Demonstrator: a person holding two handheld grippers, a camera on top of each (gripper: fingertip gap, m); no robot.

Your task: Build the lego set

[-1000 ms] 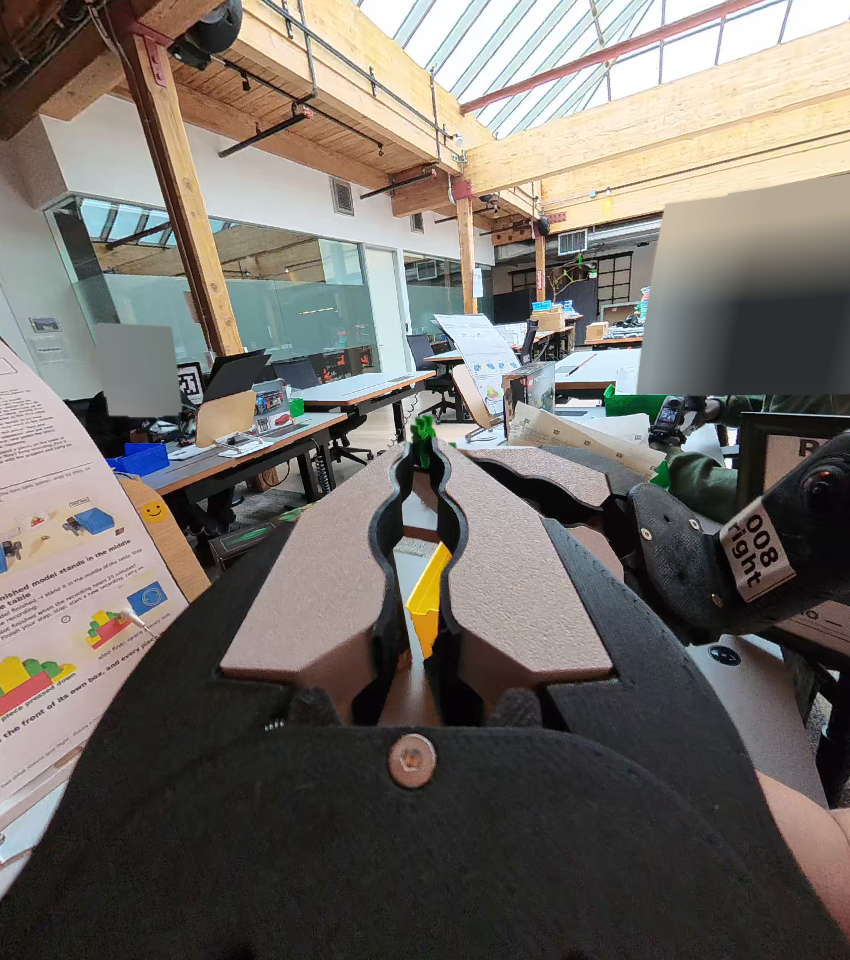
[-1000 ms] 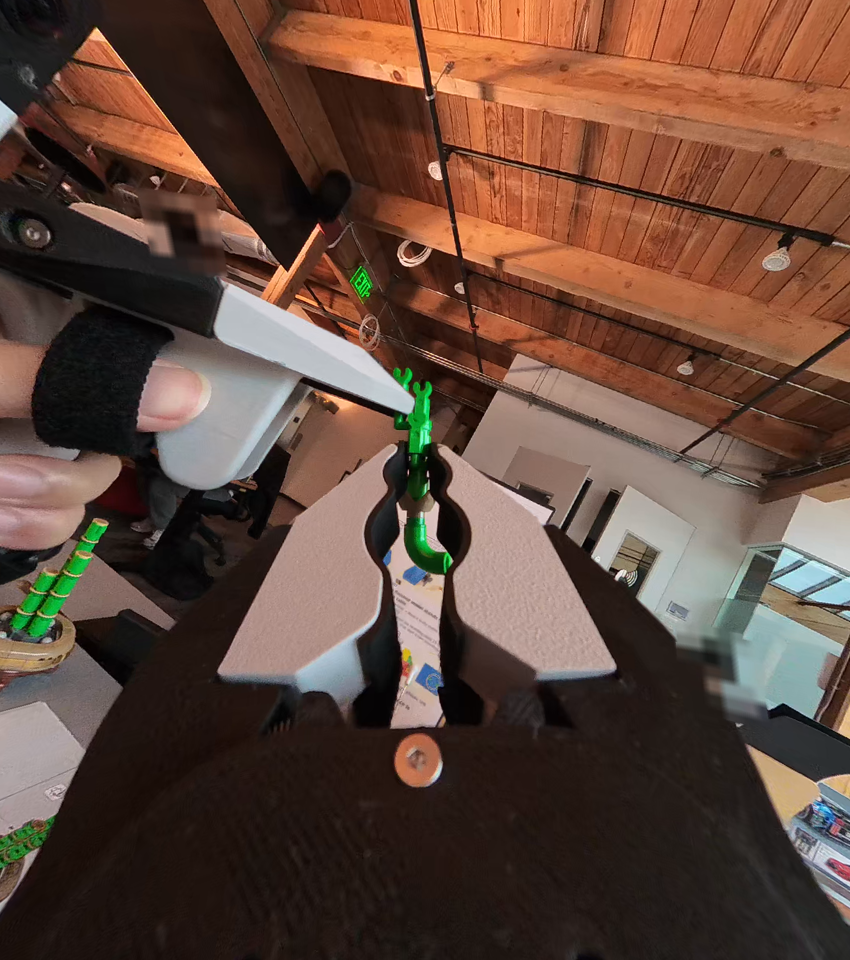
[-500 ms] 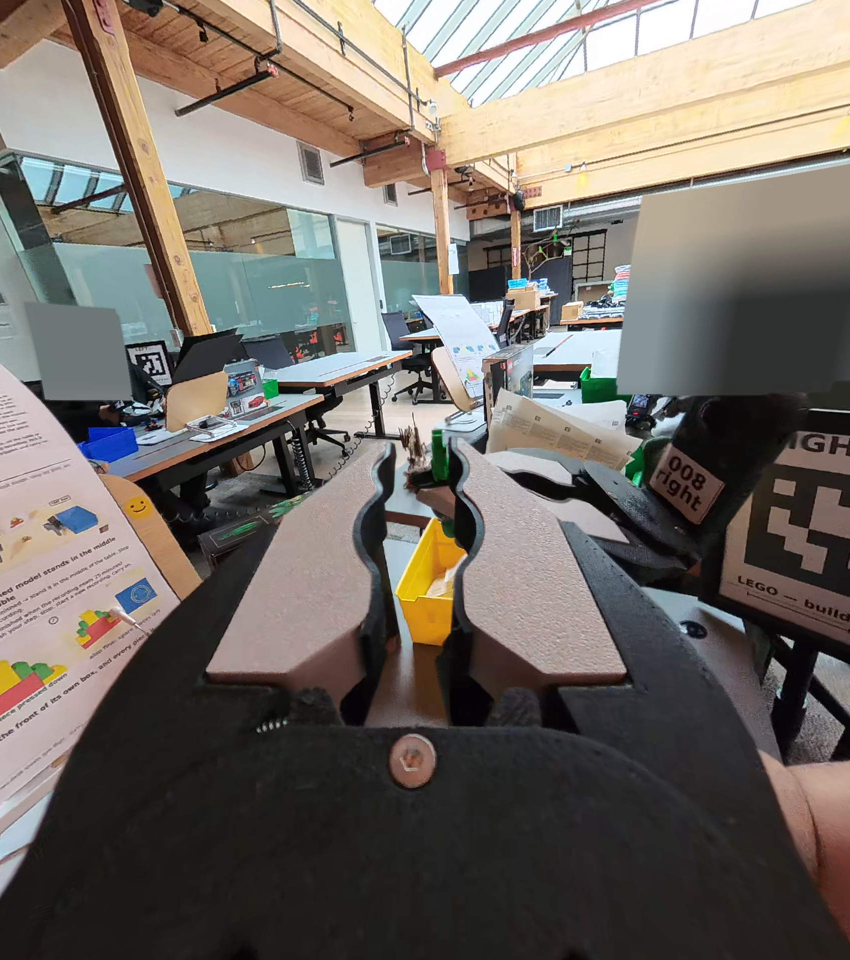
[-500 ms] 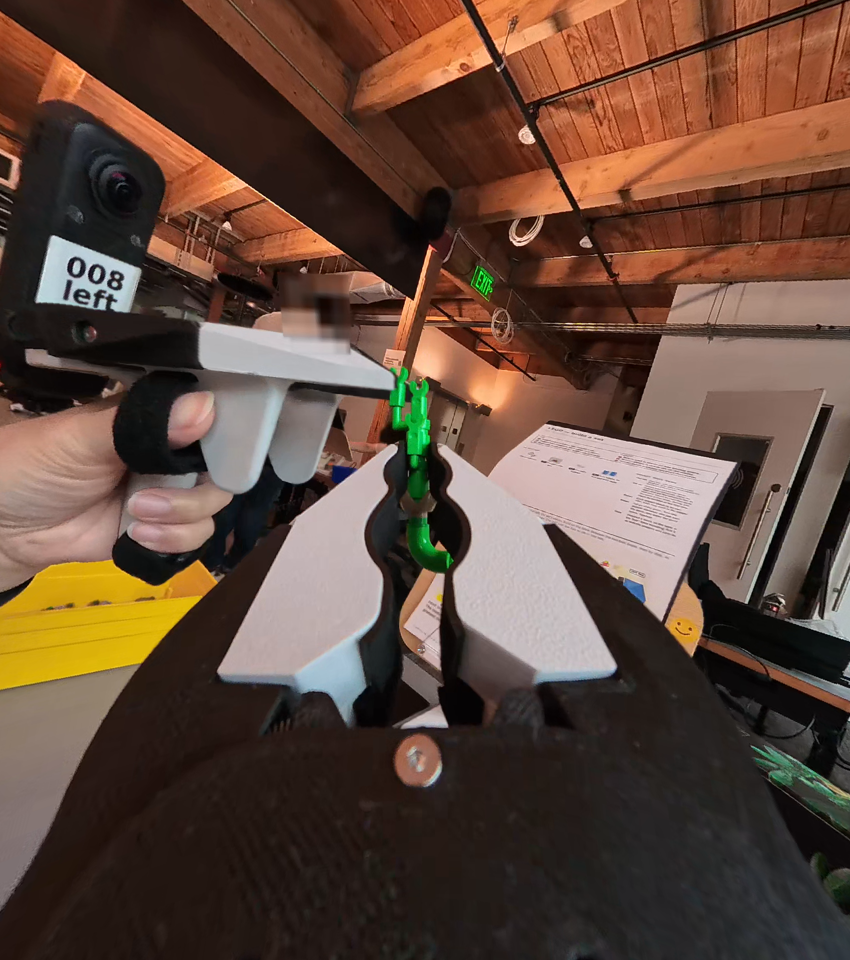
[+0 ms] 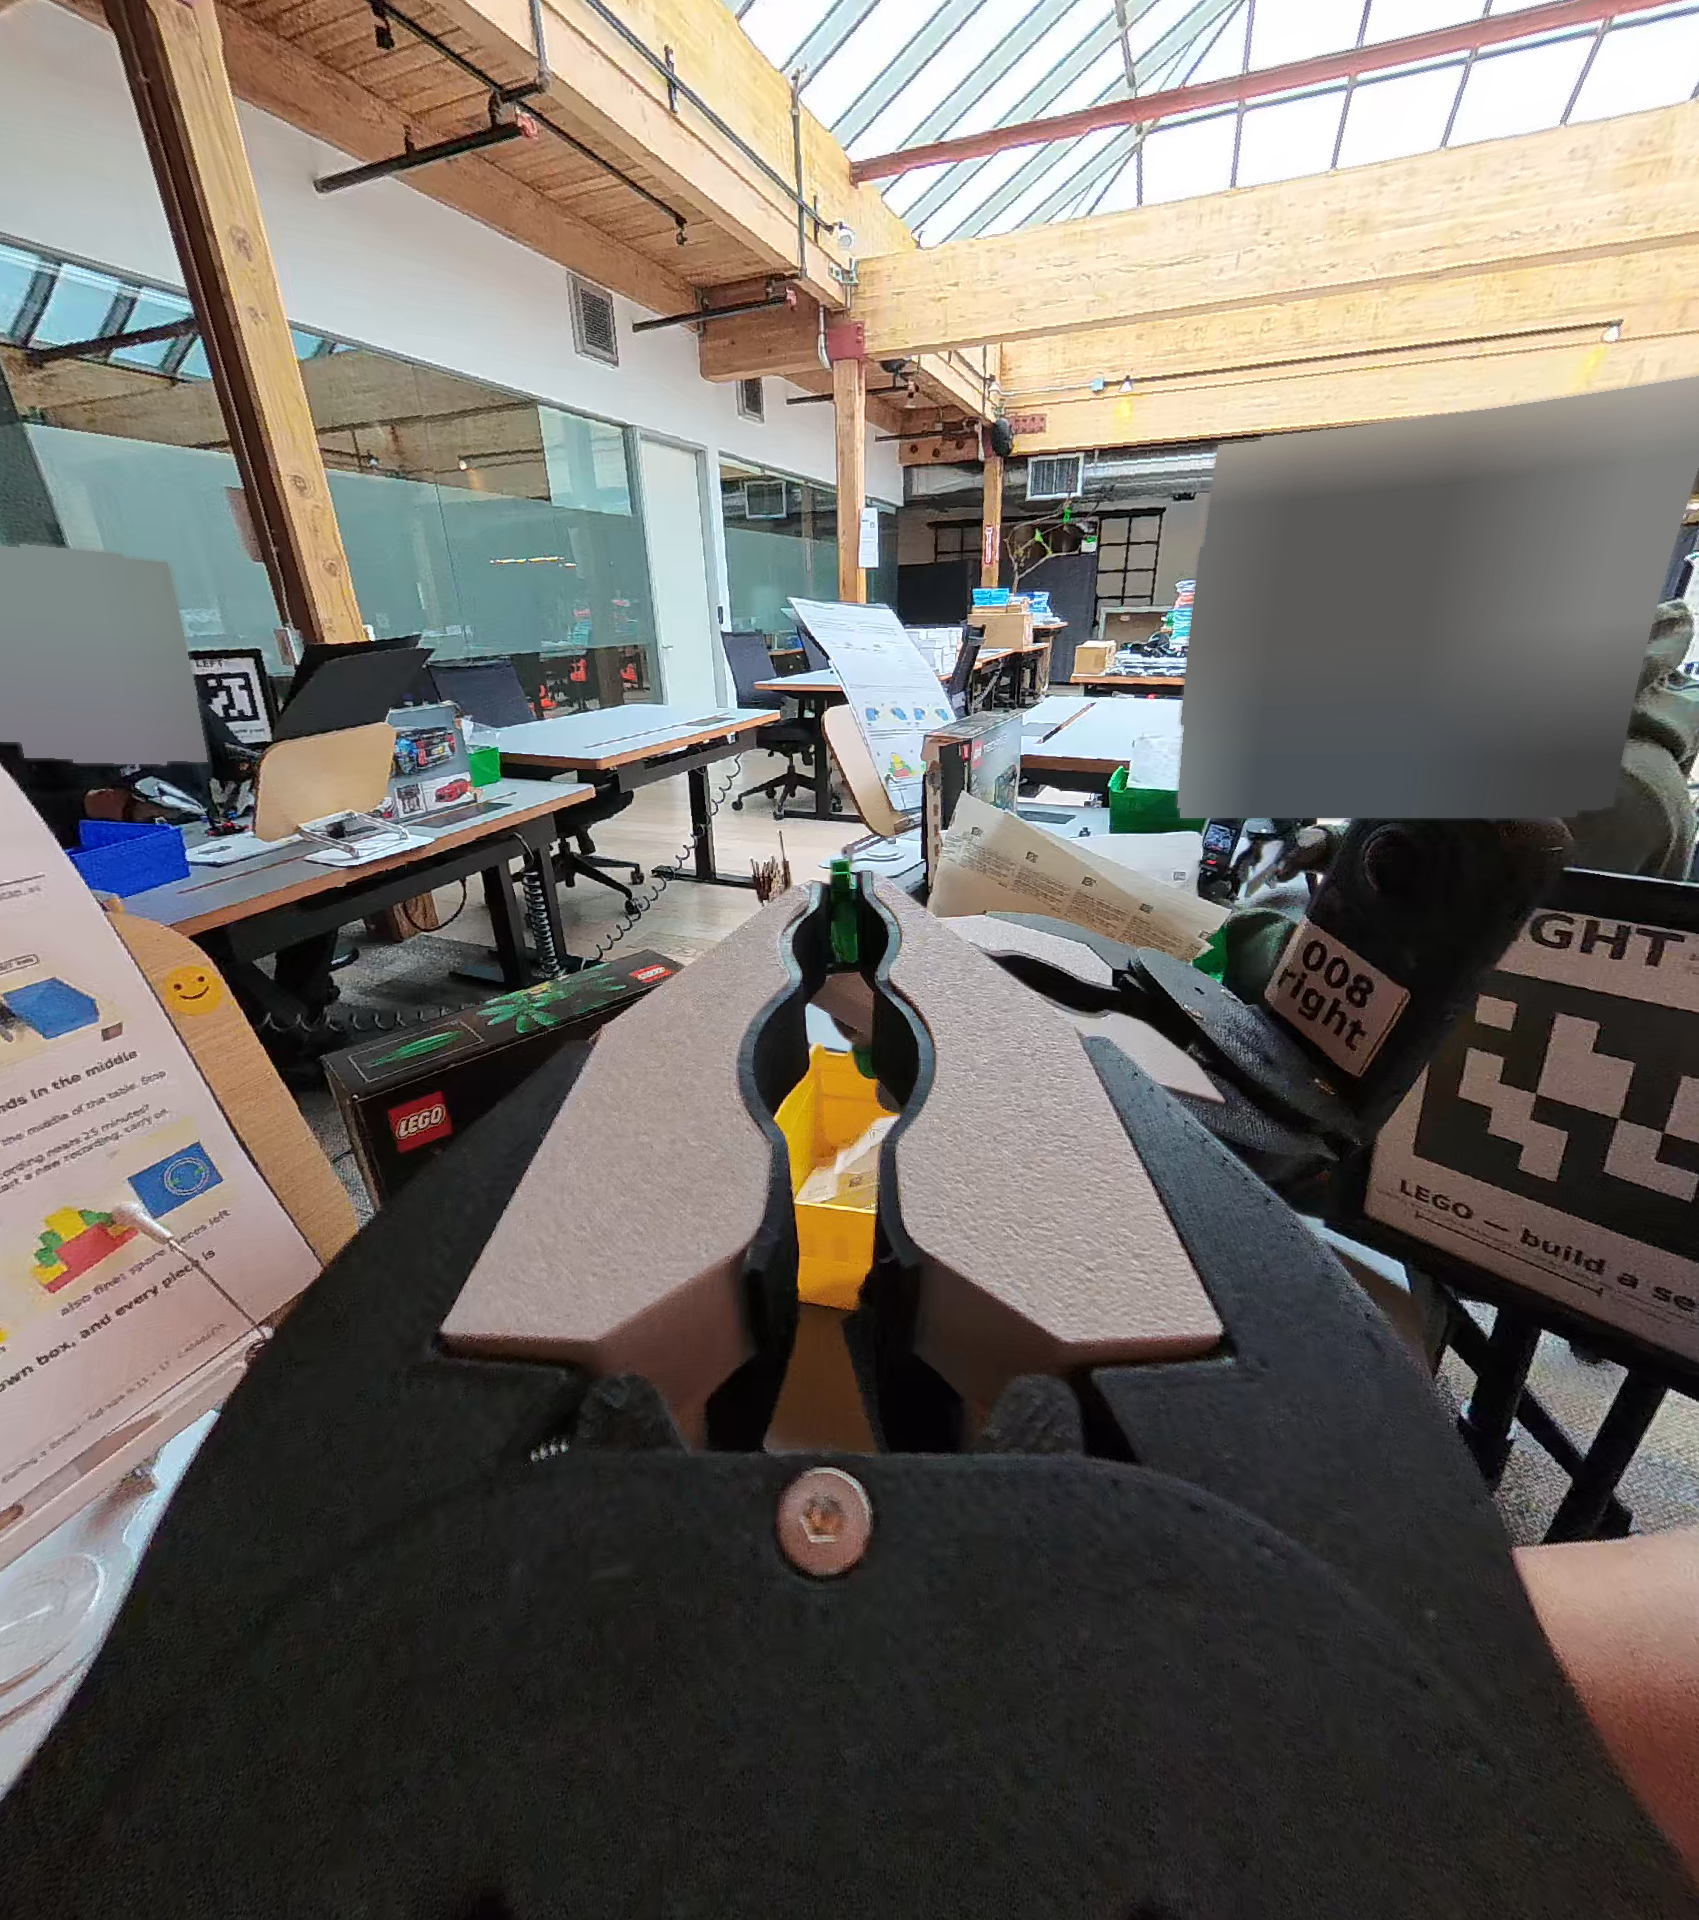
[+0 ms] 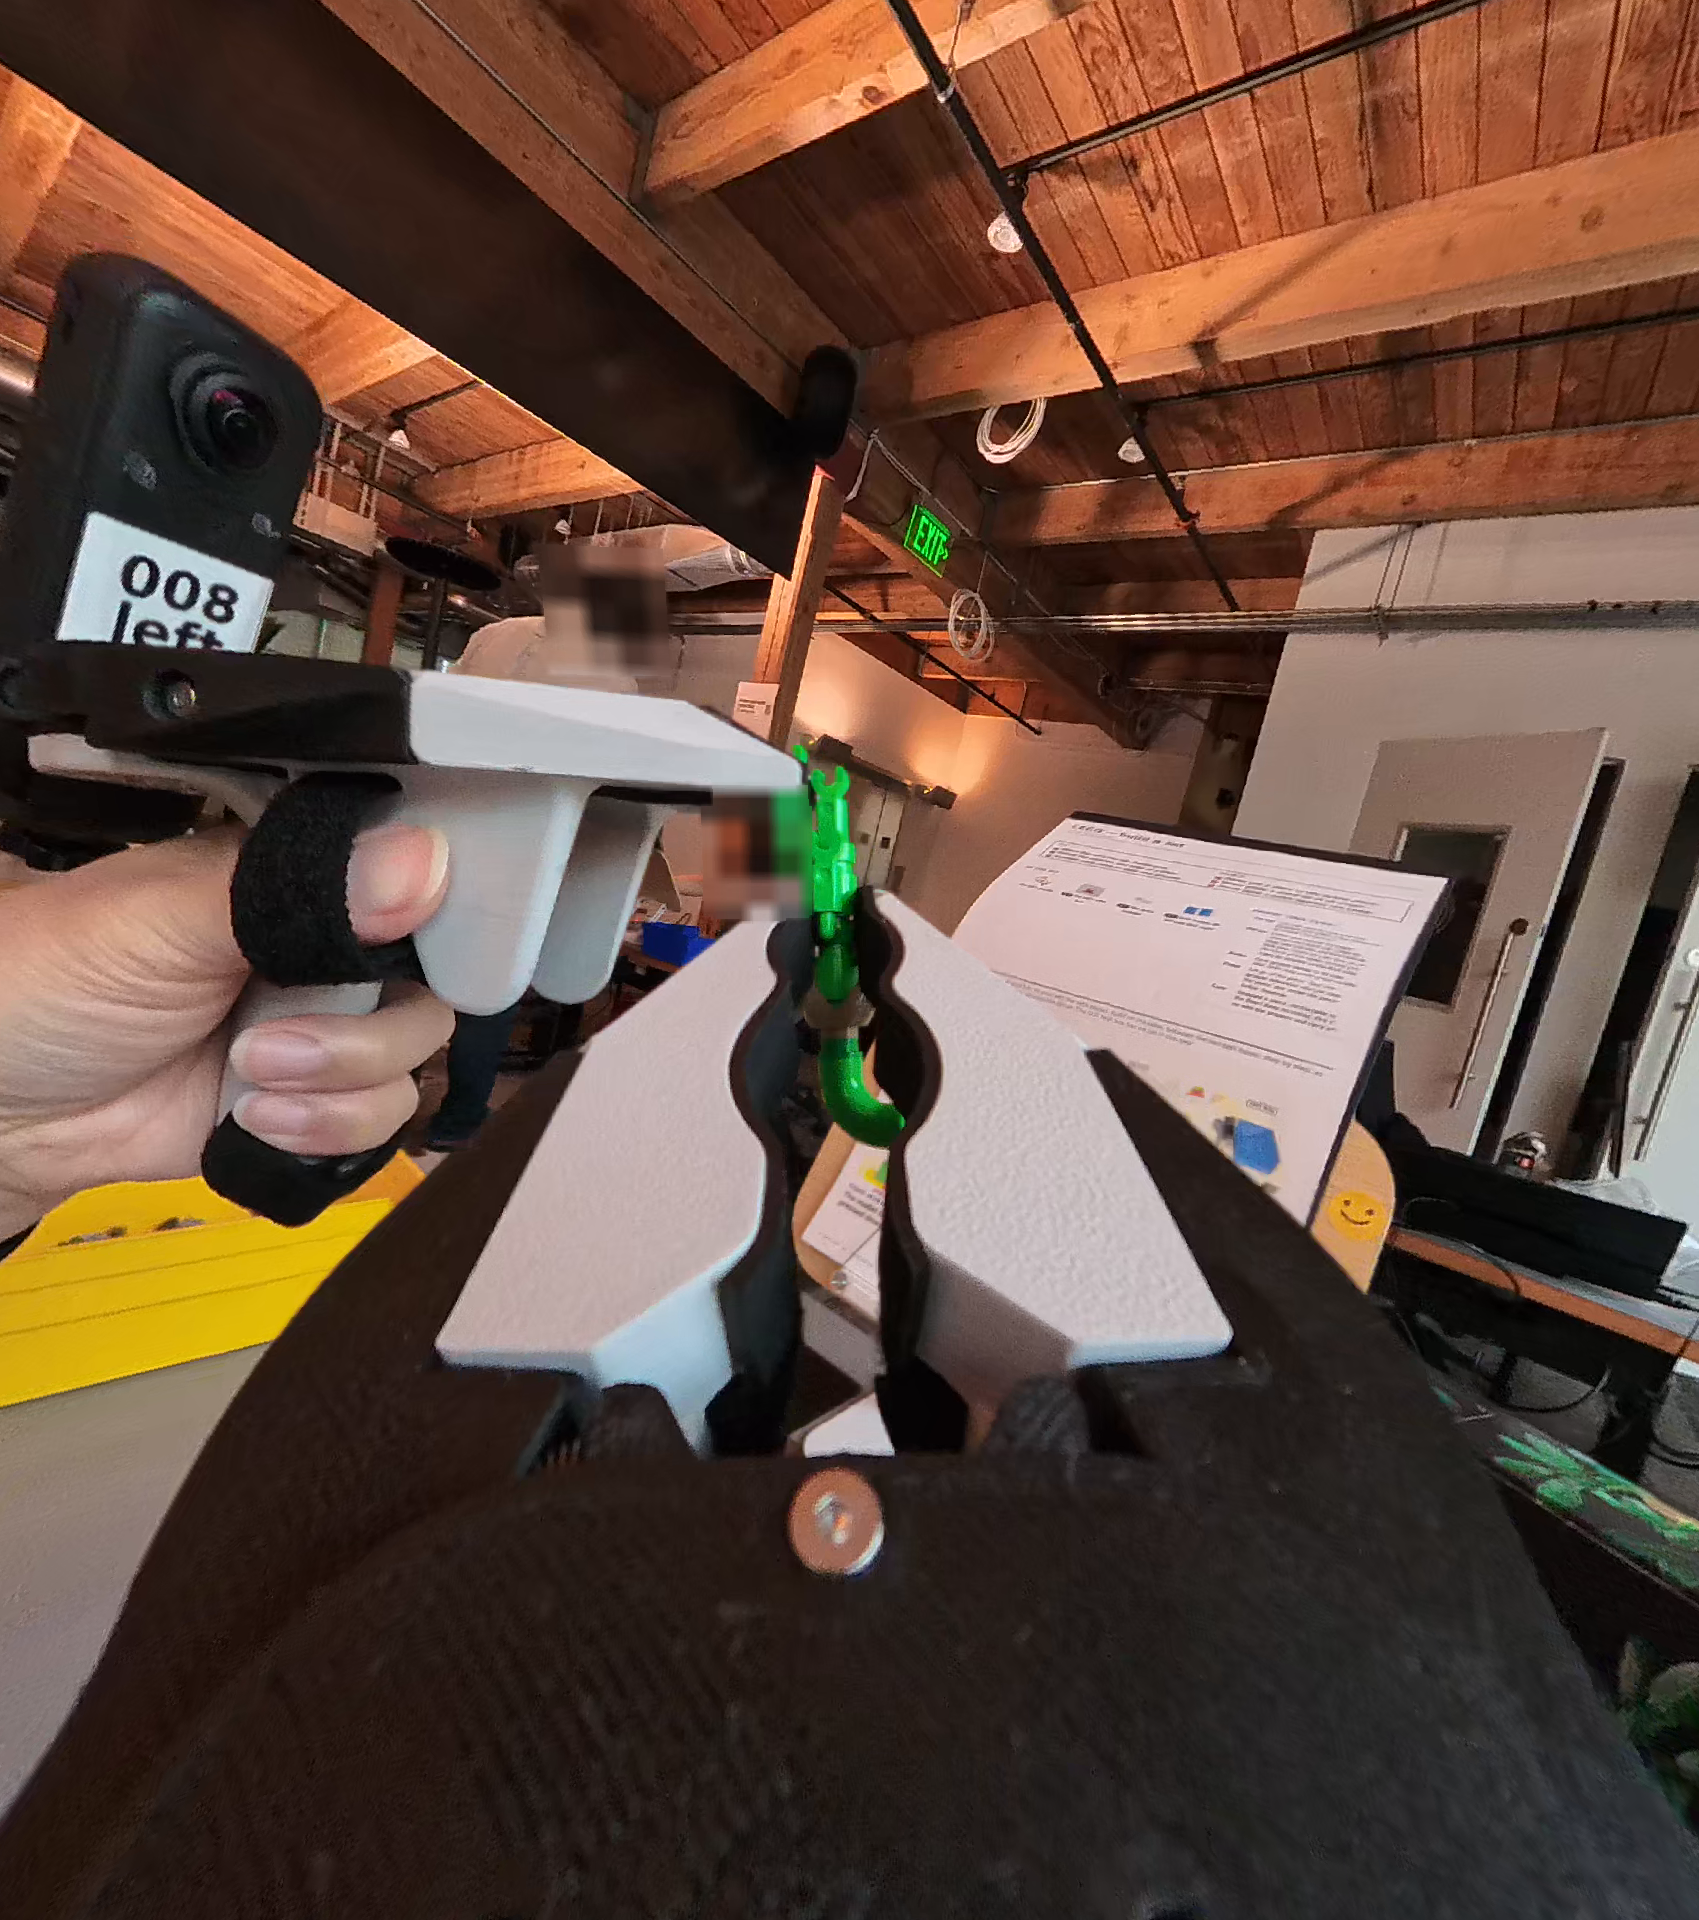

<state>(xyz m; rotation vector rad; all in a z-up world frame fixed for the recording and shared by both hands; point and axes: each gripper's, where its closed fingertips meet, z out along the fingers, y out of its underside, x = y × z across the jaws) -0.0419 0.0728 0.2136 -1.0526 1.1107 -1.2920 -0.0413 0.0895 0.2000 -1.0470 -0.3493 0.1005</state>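
In the right wrist view my right gripper is shut on a thin green stem piece that stands upright between its tips. The stem's hooked lower end hangs in the gap. My left gripper, held by a hand, comes in from the left and its tips meet the stem's top. In the left wrist view my left gripper is closed on the green piece at its tips, and the right gripper lies just beyond, to the right.
A yellow bin shows through the left gripper's gap and also at lower left in the right wrist view. A black Lego box, a propped instruction sheet and a black-and-white marker sign stand around. Office desks lie beyond. The grippers are tip to tip, or close to it.
My left gripper, open half a second ago, has closed on the top of the green stem. My right gripper kept its hold while both tilted down from the ceiling toward level.
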